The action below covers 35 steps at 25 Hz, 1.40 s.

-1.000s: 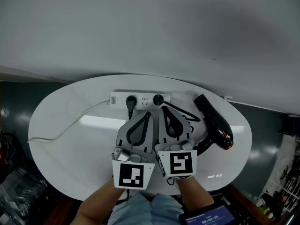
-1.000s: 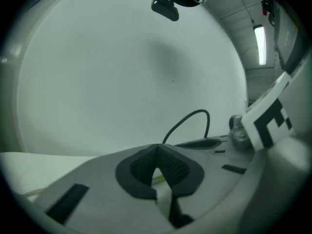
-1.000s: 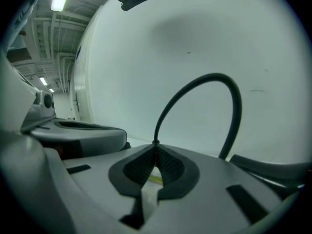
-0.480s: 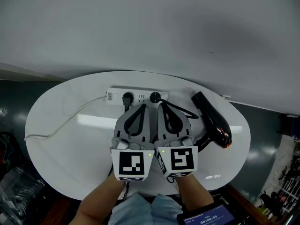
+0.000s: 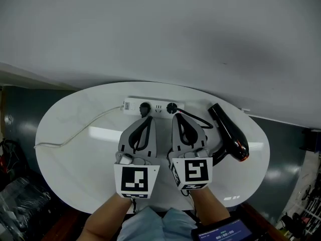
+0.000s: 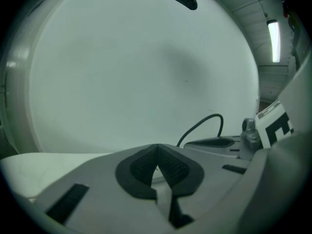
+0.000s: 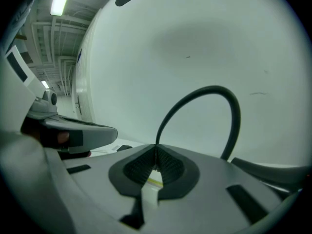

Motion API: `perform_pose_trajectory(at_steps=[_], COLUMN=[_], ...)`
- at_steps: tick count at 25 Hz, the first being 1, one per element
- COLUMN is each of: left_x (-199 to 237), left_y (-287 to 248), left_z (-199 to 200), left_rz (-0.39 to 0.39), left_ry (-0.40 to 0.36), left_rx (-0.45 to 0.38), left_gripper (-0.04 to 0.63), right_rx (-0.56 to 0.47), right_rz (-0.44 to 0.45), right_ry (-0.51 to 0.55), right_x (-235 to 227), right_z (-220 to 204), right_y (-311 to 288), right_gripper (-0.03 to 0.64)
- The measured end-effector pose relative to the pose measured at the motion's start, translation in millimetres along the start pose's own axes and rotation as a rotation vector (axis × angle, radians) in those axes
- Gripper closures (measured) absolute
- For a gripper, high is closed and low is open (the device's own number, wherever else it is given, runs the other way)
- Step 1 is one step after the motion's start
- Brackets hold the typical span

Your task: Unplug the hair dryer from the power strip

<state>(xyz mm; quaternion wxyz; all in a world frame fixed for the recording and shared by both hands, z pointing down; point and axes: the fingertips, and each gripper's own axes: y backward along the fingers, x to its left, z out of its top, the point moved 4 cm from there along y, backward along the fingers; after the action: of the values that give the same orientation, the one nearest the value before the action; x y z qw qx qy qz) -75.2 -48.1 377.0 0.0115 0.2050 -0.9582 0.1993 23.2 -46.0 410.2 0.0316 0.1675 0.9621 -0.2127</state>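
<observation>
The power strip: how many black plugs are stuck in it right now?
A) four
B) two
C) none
B: in the head view the power strip has two black plugs in it, a left plug and a right plug, and the rest of its sockets show white.

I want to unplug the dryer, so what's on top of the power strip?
Two black plugs stand in the power strip: the left plug and the right plug. The left plug's cord is hidden under the left gripper.
</observation>
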Motion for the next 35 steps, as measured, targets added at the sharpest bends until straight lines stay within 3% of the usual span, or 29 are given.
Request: perform_pose_trajectory(at_steps=[3,6,19,29,35], left_x=[11.2,22.4,55.2,61.7,59.8], left_y=[6.9,11.1,-10.4,-21.1,-21.4], left_z=[5.4,0.2,-37.0,-56.7,-56.9], left_rz=[0.021,0.022,0.009,-0.006,-0.016], left_ry=[-0.024,-0.078,-0.061,-0.035,-0.069], left_rx=[0.005,0.061,0.172,0.214,0.216], left_gripper=[0.595,0.595,0.595,0.595,0.595], right_rx=[-0.001,0.004,0.056,0.074,0.082], right_rz=[0.006,0.004,-0.042,-0.064,-0.074], right_ry=[0.0,0.002,-0.022,-0.038,-0.043], right_x=[3.8,6.0,-1.6,-2.1,-0.5], right_z=[1.0,0.2,-15.0,-18.9,-23.4], right_y=[2.0,2.9,-9.1,-14.1,-18.5], right_gripper=[0.614,0.614,0.611,0.531,0.497])
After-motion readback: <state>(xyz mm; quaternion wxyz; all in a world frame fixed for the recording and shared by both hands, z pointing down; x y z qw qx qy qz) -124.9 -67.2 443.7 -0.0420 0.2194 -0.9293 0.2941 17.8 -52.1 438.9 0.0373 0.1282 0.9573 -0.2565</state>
